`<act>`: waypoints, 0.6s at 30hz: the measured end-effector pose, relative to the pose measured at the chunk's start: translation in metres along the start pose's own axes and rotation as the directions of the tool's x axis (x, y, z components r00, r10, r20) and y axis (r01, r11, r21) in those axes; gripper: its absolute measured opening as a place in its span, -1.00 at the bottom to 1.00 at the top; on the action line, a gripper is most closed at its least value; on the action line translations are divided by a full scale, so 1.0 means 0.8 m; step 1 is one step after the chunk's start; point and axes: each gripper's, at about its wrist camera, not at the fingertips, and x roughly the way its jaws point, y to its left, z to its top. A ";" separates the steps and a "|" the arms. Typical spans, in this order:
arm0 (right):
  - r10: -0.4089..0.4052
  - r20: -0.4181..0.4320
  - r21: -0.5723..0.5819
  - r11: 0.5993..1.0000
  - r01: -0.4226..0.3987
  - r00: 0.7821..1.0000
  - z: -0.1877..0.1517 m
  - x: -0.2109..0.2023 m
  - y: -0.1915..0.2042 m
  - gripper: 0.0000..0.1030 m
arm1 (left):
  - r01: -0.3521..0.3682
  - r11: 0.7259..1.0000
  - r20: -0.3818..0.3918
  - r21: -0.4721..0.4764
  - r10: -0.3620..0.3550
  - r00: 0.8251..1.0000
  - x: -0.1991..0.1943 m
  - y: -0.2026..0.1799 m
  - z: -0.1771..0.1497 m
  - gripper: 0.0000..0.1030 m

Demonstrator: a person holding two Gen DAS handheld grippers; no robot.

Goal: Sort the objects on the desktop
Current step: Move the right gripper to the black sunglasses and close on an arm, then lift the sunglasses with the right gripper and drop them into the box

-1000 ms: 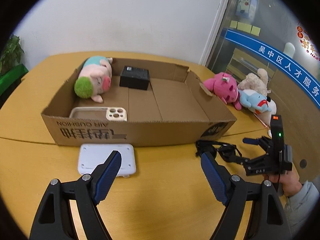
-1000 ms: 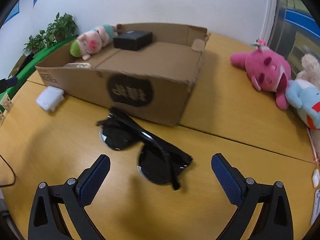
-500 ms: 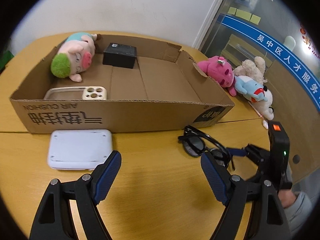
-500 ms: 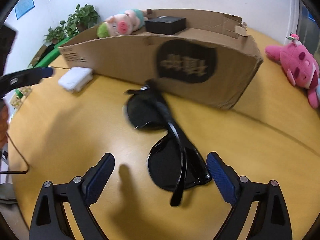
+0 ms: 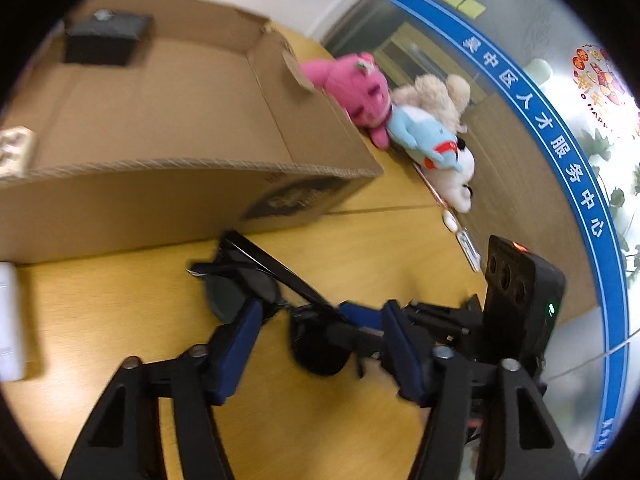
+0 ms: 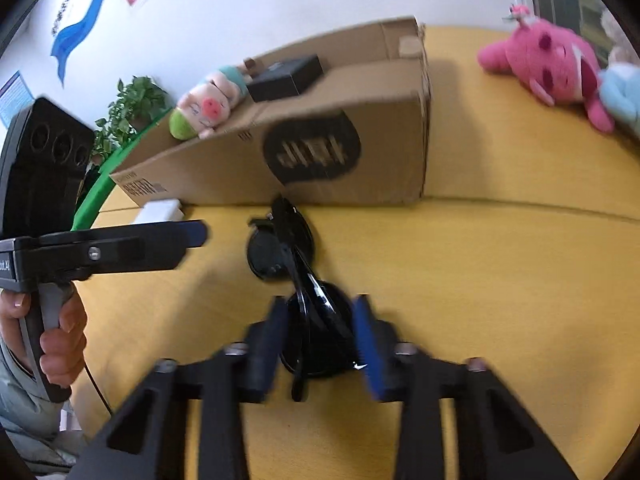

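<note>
Both claws closing — black sunglasses (image 6: 298,280) between right claw (image 6: 320,340).

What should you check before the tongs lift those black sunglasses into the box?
1. Right tongs around the sunglasses: ok, one lens sits between the closing pads, though firm contact is blurred.
2. Left tongs holding anything: cannot tell; they are closing by the glasses, picture blurred.
3. Cardboard box has free floor: ok, bare space beside the black box.
4. Glasses free of the box wall: ok, they lie on the table in front of it.
5. Both tongs clear of each other: not ok, they crowd the same pair.
</note>
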 end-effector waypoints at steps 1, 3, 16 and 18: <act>-0.003 -0.007 0.001 1.000 0.003 1.000 -0.003 0.001 0.002 -0.57 | 0.010 1.000 -0.020 -0.016 -0.011 1.000 0.011 0.000 0.001 -0.01; 0.006 -0.013 0.011 1.000 -0.006 1.000 -0.008 0.004 0.007 -0.58 | 0.012 0.999 -0.050 -0.031 -0.013 0.999 0.027 0.001 -0.001 -0.15; 0.054 0.007 0.064 0.996 -0.054 0.999 -0.020 0.012 0.029 -0.62 | 0.010 0.998 -0.062 -0.055 -0.014 0.998 0.033 0.012 -0.008 -0.74; 0.064 0.006 0.063 0.996 -0.064 0.998 -0.020 0.013 0.033 -0.64 | 0.010 0.999 -0.048 -0.047 -0.012 0.999 0.025 0.007 -0.011 -0.79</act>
